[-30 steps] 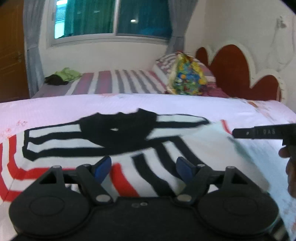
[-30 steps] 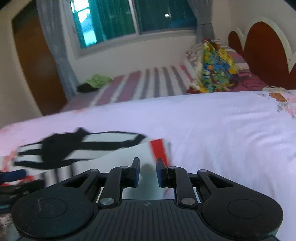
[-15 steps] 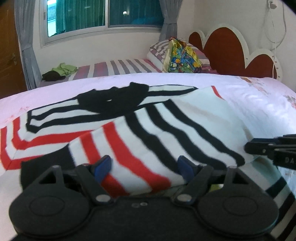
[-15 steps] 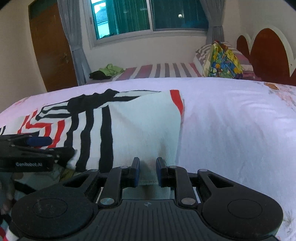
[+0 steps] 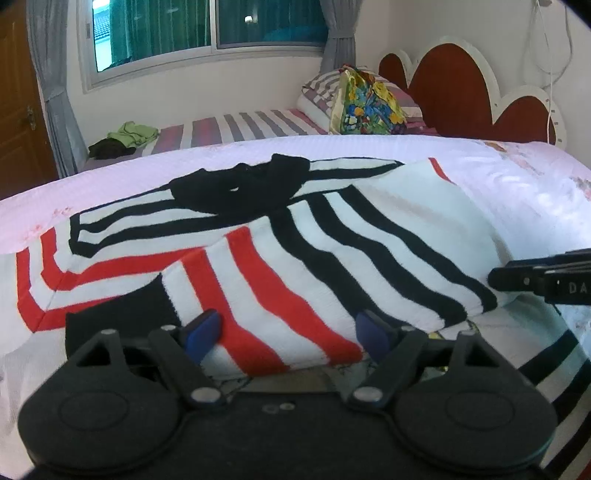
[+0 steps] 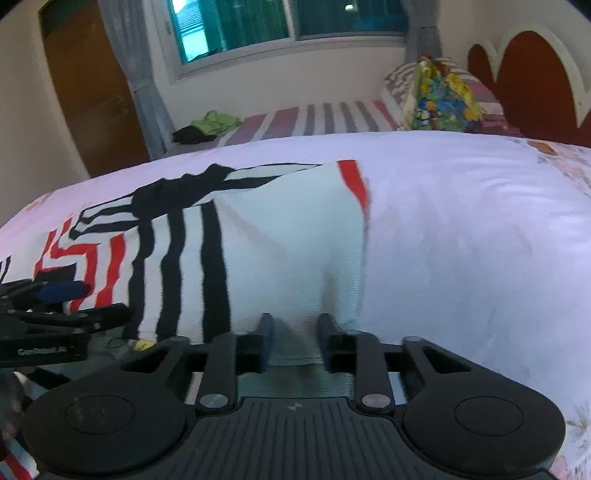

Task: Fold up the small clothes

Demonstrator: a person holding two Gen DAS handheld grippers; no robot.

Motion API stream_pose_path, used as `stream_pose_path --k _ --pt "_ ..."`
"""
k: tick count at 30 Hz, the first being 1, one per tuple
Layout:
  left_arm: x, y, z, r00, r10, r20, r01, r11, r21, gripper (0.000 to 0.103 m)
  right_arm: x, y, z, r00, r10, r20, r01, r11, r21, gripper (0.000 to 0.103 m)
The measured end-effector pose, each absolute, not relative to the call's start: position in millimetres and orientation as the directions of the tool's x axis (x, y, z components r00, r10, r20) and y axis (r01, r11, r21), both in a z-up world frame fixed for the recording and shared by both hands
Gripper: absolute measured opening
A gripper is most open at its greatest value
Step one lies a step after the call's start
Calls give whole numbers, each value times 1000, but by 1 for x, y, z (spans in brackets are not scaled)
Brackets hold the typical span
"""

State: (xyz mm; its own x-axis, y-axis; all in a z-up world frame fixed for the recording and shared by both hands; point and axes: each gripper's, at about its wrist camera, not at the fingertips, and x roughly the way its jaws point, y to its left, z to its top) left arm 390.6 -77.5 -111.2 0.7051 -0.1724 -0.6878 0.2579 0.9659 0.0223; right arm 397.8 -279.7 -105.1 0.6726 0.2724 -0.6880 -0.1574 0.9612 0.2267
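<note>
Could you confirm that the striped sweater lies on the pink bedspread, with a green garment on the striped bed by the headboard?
Not quite: the green garment lies on the striped bed at the end near the door, opposite the headboard, as the left wrist view shows. The striped sweater does lie on the pink bedspread.

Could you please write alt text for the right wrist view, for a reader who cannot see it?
The right gripper is opening around the near edge of a folded striped shirt lying on a pale pink bedspread. The left gripper sits at the left edge, with a window behind.
</note>
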Motion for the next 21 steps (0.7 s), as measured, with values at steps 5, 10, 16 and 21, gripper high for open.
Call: stream_pose_path --k 5,10,16,21 --pt "394 -76 -113 692 -178 -700 253 967 3 88 399 -272 -102 681 246 -690 -153 969 195 34" --pt "378 -39 -80 730 -172 -661 181 982 -54 86 388 -291 -87 743 262 -616 -90 951 296 34" --pt "324 116 -55 844 31 -535 -225 927 -301 84 379 -291 -79 735 257 -627 -59 946 318 34" --pt "284 255 -78 798 168 -579 -487 745 -455 82 371 -279 -70 741 247 -624 10 926 378 34"
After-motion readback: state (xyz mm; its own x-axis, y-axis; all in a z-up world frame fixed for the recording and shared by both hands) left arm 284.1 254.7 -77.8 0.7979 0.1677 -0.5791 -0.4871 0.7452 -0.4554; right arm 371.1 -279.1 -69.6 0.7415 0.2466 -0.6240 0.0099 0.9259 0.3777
